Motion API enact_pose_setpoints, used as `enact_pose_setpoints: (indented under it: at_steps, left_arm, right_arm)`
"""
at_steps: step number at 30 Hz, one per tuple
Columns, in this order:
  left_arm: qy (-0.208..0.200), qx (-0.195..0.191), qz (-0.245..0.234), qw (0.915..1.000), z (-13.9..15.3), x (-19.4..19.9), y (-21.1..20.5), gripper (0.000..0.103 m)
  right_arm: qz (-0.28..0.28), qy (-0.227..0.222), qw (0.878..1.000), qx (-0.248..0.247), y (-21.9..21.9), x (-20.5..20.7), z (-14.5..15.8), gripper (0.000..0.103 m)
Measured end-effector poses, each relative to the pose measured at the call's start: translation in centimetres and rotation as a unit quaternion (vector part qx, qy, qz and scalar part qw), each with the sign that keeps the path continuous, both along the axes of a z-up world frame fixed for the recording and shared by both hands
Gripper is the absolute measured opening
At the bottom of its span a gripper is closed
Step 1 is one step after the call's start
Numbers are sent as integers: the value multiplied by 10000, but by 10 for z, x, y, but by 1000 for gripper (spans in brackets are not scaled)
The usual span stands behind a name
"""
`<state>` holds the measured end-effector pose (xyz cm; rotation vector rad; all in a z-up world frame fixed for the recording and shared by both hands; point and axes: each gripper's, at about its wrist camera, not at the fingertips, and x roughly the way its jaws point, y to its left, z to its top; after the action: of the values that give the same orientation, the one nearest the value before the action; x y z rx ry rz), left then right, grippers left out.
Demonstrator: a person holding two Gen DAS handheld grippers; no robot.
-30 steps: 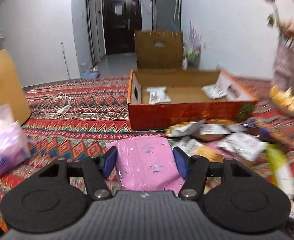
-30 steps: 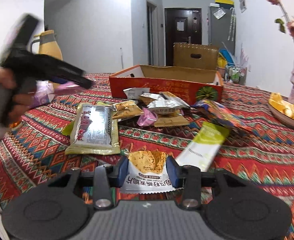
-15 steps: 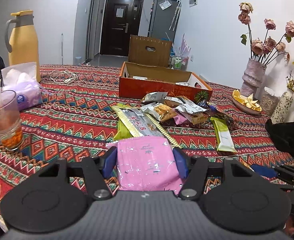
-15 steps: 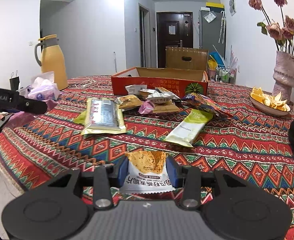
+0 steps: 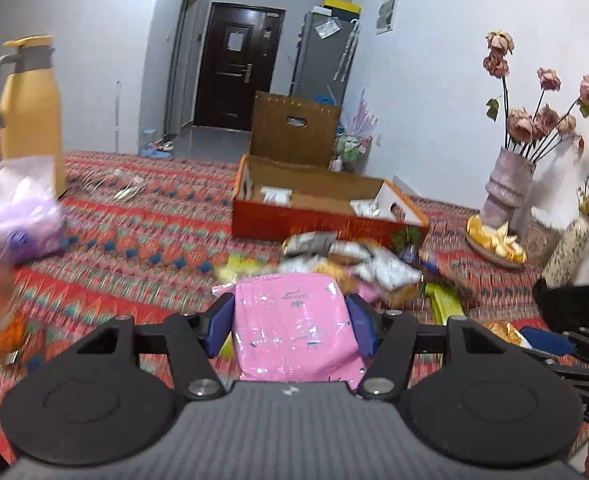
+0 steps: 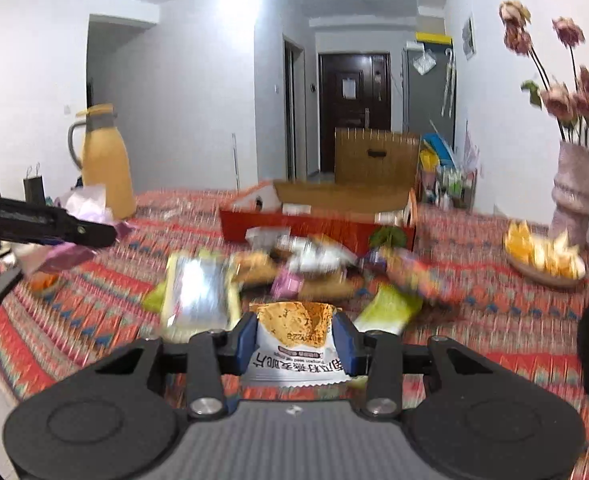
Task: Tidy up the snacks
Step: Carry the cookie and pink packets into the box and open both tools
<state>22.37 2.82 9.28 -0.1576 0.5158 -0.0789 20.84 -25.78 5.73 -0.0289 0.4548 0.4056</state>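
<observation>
From the left wrist, the left gripper [image 5: 290, 326] clamps a pink snack packet [image 5: 294, 336] above the patterned tablecloth [image 5: 134, 248], with the red cardboard box [image 5: 318, 220] beyond a snack pile [image 5: 350, 260]; from the right wrist, the right gripper [image 6: 297, 343] grips a white-and-orange cracker packet [image 6: 294, 340].

- Home, living/dining room.
- Table under patterned cloth [image 5: 142, 240]; yellow thermos jug [image 6: 104, 164]; vase of dried roses [image 5: 506, 184].
- Dark entry door [image 5: 238, 68], fridge [image 5: 322, 56] down hallway.
</observation>
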Motion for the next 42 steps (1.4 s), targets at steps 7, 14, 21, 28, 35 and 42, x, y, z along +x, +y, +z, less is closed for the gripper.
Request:
enact_pose_setpoints:
  at_steps: [7, 14, 21, 28, 35, 42]
  left_arm:
    - [-323, 52, -452, 9984, 40, 125, -5, 62]
    - [290, -7, -563, 9980, 35, 303, -27, 61]
    - [1285, 193, -365, 9909, -22, 448, -49, 62]
    - [1390, 56, -143, 9902, -45, 483, -42, 70]
    - [810, 534, -174, 9951, 8, 424, -22, 82]
    - [39, 1149, -174, 9932, 60, 304, -24, 96]
  right_arm:
    - [98, -488, 9979, -414, -1, 104, 43, 40]
    - [49, -34, 9994, -354, 9, 276, 53, 40]
    - [-473, 1601, 9860, 38, 35, 459, 6, 40]
    - [-980, 2155, 9713, 229, 53, 526, -43, 66]
    - [-742, 1389, 9875, 34, 39, 471, 5, 75]
    - [-490, 975, 9939, -150, 6, 373, 71, 89]
